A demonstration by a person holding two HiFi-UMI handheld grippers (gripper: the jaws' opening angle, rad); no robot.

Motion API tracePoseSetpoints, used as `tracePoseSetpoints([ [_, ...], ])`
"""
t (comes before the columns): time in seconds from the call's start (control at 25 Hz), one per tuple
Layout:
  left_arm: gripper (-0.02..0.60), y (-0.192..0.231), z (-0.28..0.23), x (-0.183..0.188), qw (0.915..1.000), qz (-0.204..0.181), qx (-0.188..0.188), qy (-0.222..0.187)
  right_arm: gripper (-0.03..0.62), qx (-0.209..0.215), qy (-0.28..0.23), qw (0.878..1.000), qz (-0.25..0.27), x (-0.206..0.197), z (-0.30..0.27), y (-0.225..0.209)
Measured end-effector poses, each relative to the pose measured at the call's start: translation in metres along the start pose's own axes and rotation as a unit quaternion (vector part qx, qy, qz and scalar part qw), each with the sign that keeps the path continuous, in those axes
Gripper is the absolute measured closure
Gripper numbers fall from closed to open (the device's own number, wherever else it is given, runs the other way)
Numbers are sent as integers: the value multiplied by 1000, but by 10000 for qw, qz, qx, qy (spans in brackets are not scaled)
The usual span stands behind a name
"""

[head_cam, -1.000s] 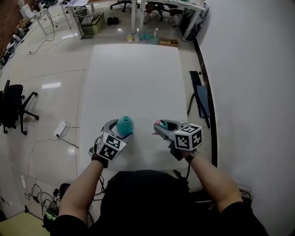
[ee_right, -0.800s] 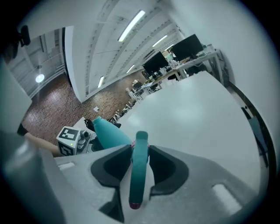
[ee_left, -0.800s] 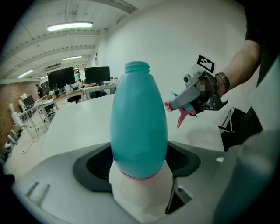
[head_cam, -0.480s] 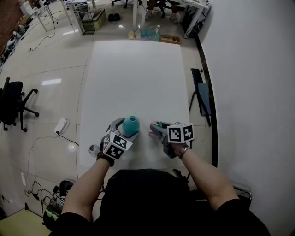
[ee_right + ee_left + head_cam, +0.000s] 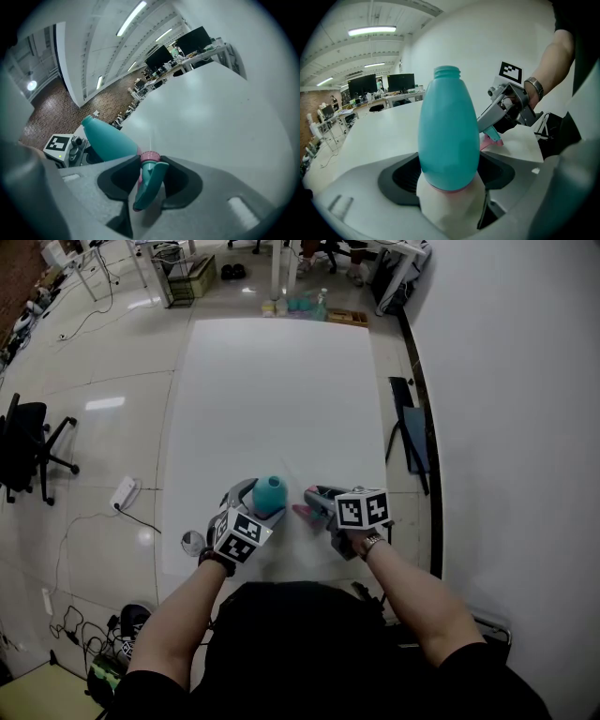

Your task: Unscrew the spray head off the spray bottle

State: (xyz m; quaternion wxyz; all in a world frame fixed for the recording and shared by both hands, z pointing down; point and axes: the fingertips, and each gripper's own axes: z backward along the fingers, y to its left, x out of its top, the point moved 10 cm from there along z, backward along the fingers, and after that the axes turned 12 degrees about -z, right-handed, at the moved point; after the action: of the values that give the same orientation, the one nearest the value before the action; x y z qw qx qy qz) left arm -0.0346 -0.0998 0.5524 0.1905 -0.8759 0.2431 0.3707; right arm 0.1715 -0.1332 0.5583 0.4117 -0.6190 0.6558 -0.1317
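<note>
Teal bottle [image 5: 449,126] in left gripper [image 5: 256,506], spray head [image 5: 148,182] in right gripper [image 5: 316,502], both down-tilted.

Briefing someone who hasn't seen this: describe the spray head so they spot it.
At the near end of the white table, the right gripper holds the spray head in its fingers. It is small, a teal trigger with a pink collar, unlike the open-necked teal bottle beside it.
</note>
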Motion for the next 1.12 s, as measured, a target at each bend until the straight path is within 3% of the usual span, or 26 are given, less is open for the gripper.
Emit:
tracePoseSetpoints([
  [0.44,176,-2,-2,-8,9999,-11,37,121,465,-235,105,9982,546,0,-2,5],
  [0.8,149,-3,0,-10,9998,-29,87,149,394,-476,215,9945,910,-2,-2,4],
  [1.12,130,-2,4,-11,9997,-22,163,167,375,-638,103,9919,1093,2,3,3],
])
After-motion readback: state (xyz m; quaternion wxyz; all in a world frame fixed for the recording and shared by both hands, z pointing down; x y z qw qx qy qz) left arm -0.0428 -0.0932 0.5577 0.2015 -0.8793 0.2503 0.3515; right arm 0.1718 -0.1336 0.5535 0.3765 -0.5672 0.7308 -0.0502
